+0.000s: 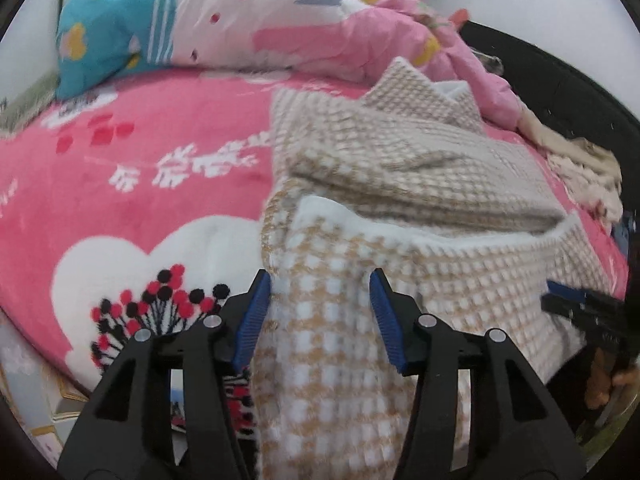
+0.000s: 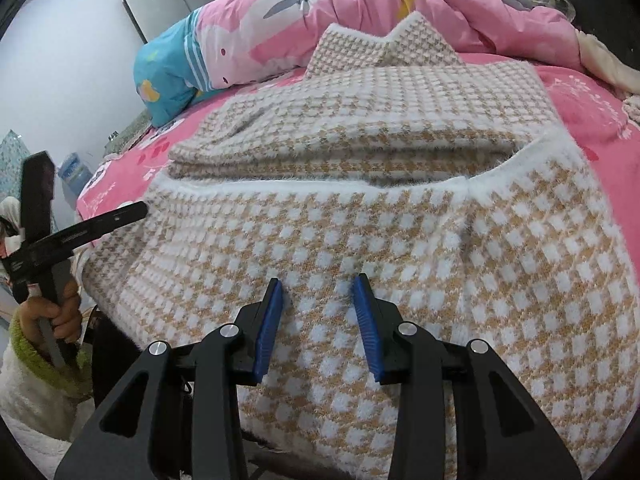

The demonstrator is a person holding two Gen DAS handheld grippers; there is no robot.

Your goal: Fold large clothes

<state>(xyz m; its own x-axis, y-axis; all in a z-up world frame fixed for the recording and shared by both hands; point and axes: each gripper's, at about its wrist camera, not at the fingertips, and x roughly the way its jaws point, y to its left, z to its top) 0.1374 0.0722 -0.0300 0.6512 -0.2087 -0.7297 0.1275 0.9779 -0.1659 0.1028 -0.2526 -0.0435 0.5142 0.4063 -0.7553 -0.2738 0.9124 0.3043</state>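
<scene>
Your left claw (image 1: 320,316) stands spread over the near hem of the sweater (image 1: 400,184), pads clear of the knit; your right claw (image 2: 318,322) is likewise parted above the cloth, pinching nothing. You've got the sweater lying on the bed (image 1: 140,168), a sleeve or side already folded across the chest. I'd judge you partway through: the bottom half is not yet folded up. Its long axis runs from you toward the quilt (image 1: 360,28), collar pointing away.

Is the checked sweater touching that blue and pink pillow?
Apart. The left wrist view shows a wide strip of pink blanket between the checked sweater and the pillow.
</scene>
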